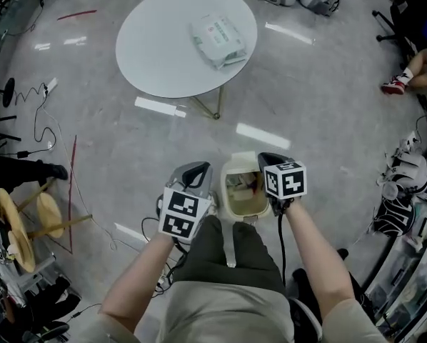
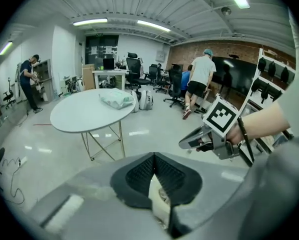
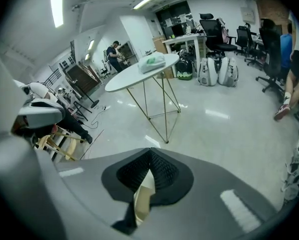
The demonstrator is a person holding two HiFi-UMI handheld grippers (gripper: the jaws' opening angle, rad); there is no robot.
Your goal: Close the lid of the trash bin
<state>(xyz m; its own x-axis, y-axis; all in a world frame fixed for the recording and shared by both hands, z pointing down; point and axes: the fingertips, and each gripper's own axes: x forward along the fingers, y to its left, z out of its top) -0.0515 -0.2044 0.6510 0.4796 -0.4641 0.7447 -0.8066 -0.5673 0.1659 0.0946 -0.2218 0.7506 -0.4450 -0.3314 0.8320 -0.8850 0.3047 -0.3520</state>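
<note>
The cream trash bin (image 1: 244,204) stands on the floor just in front of my legs. Its top is open, rubbish shows inside, and the lid (image 1: 240,164) stands up at the far side. My left gripper (image 1: 197,168) hangs just left of the bin and my right gripper (image 1: 265,159) just right of it, both level with its rim. In the left gripper view the left gripper (image 2: 154,157) has its dark pads meeting at the tip, a cream sliver of bin (image 2: 159,196) below. The right gripper (image 3: 150,152) looks the same, pads together over a cream sliver.
A round white table (image 1: 163,48) with a wrapped packet (image 1: 218,40) stands a step ahead. Cables (image 1: 42,113) and wooden stools (image 1: 28,224) lie to the left. Shelves with gear (image 1: 406,191) line the right. People work at the room's far side (image 2: 199,79).
</note>
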